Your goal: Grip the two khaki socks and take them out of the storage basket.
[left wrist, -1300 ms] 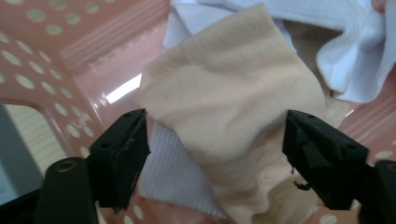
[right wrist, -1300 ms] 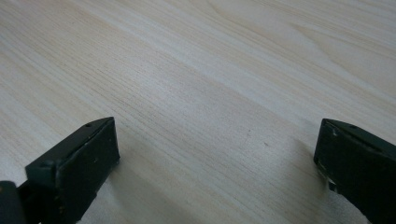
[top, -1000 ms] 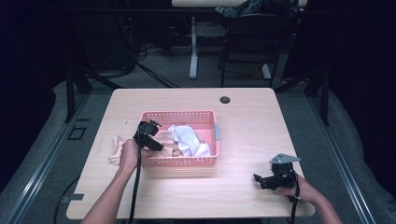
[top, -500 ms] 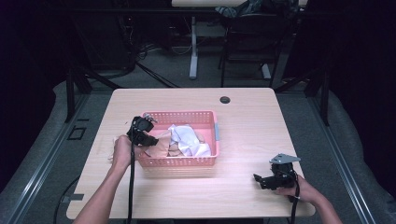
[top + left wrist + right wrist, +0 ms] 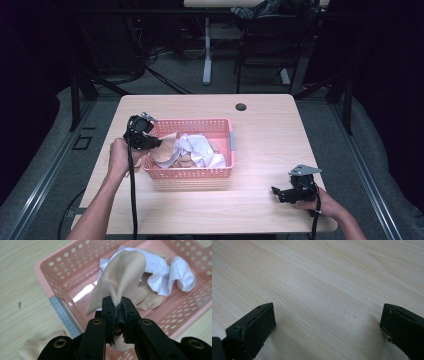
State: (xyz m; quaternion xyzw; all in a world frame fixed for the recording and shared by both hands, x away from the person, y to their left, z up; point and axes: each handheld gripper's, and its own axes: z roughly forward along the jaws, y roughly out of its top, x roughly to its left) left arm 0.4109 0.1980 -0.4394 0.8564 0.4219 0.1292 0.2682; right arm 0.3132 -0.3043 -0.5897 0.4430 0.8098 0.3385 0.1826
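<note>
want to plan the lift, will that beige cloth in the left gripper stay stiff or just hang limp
Probably limp: the beige cloth folds and droops from the left gripper, which is shut on it. Likely light, since a small pinch carries it. It may drag the white cloth beside it in the basket.

- Beige cloth (image 5: 122,277): soft, matte, skin-toned fabric, pinched at one fold between closed jaws; it rises as a rounded peak above the basket's interior, with its lower edge hanging loose.
- Pink basket (image 5: 192,172): rectangular, perforated plastic walls, a grey handle strip on one short side; it stands upright on the surface (image 5: 260,130), left of centre.
- White cloth (image 5: 172,272): crumpled, lying inside the basket beside and partly beneath the beige cloth, over further beige fabric.
</note>
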